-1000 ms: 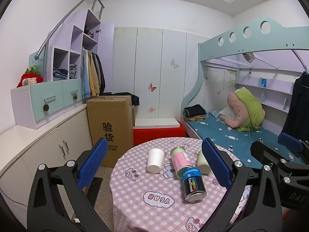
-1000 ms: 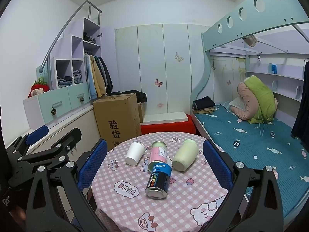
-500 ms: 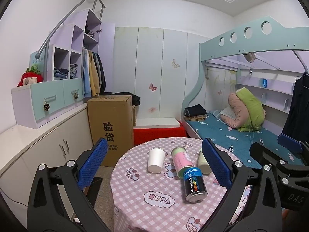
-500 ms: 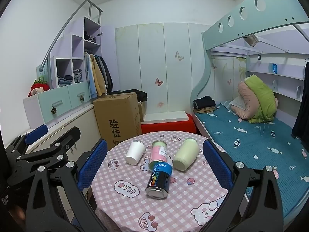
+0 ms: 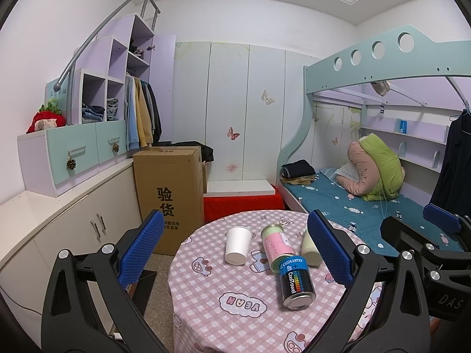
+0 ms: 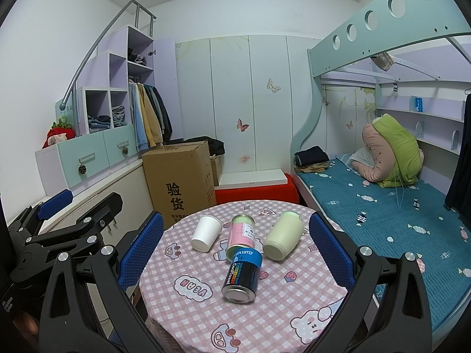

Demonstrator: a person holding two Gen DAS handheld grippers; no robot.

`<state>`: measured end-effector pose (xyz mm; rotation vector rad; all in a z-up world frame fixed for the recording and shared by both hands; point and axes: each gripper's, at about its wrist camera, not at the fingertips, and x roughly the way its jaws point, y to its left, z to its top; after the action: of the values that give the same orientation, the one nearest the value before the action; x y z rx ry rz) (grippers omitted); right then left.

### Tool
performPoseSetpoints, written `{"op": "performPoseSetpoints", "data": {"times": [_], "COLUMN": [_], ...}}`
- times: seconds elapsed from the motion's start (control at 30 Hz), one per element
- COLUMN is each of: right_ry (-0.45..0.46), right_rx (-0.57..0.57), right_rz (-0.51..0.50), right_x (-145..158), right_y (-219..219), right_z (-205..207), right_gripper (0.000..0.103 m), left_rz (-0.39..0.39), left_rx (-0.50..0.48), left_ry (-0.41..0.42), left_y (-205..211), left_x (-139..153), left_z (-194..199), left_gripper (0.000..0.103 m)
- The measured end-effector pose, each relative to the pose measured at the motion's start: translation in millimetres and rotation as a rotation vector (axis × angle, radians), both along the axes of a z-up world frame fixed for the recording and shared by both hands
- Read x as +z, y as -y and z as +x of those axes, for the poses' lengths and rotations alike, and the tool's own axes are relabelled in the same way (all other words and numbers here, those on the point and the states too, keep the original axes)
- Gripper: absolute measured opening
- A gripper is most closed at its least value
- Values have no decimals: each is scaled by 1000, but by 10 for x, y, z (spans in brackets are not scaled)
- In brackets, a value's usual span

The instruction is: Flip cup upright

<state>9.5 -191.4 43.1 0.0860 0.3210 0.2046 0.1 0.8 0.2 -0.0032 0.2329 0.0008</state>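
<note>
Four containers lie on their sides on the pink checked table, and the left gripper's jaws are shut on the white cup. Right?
Not quite. The left gripper is open and holds nothing; the left wrist view shows its jaws spread wide, well short of the white cup. The rest stands: four containers lie on their sides on the table.

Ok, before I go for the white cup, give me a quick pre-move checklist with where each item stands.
1. Left claw open: ok.
2. Right claw open: ok.
3. Both claws empty: ok.
4. White cup free to grasp: ok, it lies on its side, apart from the pink can.
5. Room on the table to stand it up: ok, bare cloth in front.
6. Neighbours stable: cannot tell; pink can, black can and green cup all lie on their sides and might roll.
</note>
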Motion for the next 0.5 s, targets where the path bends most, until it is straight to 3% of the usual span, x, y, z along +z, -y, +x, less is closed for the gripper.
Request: {"op": "performPoseSetpoints", "data": {"times": [0.5], "right_ry": [-1], "right_rx": [0], "right_rz": [2], "right_x": [-27], "right_y": [-1], "right_z": [28], "right_gripper": [95], "left_rz": [1], "left_rx": [1], "left_ry": [-2], "left_y": [-32], "left_x": [-16], "left_z": [-3], "left_gripper": [98]}}
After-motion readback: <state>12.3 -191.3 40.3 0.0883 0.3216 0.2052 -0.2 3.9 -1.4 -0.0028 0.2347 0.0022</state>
